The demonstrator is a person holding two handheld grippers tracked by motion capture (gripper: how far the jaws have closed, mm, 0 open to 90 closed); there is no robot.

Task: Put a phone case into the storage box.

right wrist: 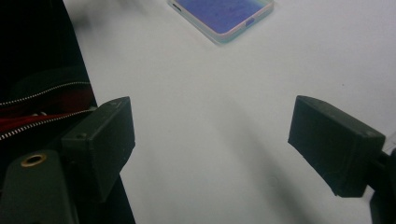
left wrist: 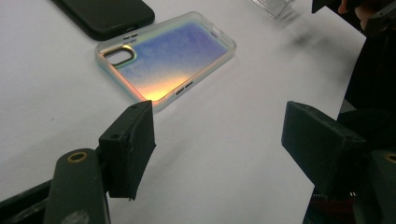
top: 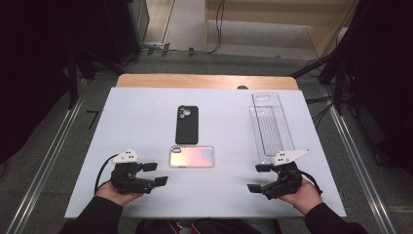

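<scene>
The iridescent phone case (top: 192, 156) is lying flat on the white desk (top: 136, 122), camera cutout toward the person's left, its long axis running across the desk from left to right. Just beyond it, and close to its far edge without clearly touching, the black phone case (top: 187, 125) is lying with its long axis pointing away from the person, so the two are forming a rough T. The clear plastic tray (top: 271, 125) is sitting well apart on the right side, also lengthwise away from the person.

The left tongs (top: 157, 173) are hovering near the front edge with the jaws standing apart and nothing between them, aiming toward the middle of the desk. In the left gripper view the iridescent case (left wrist: 163, 58) is lying ahead and slightly to the left of the gap between the jaws, near its camera-cutout end. The right tongs (top: 258, 178) are likewise gaping and holding nothing, sitting just in front of the tray's near end; in the right gripper view the iridescent case (right wrist: 223, 16) is showing farther off at the top.

By my reading the left hand is the nearer one to the iridescent case, and a grip across its short side is looking like the natural approach, since the case is lying crosswise to that hand's reach
</scene>
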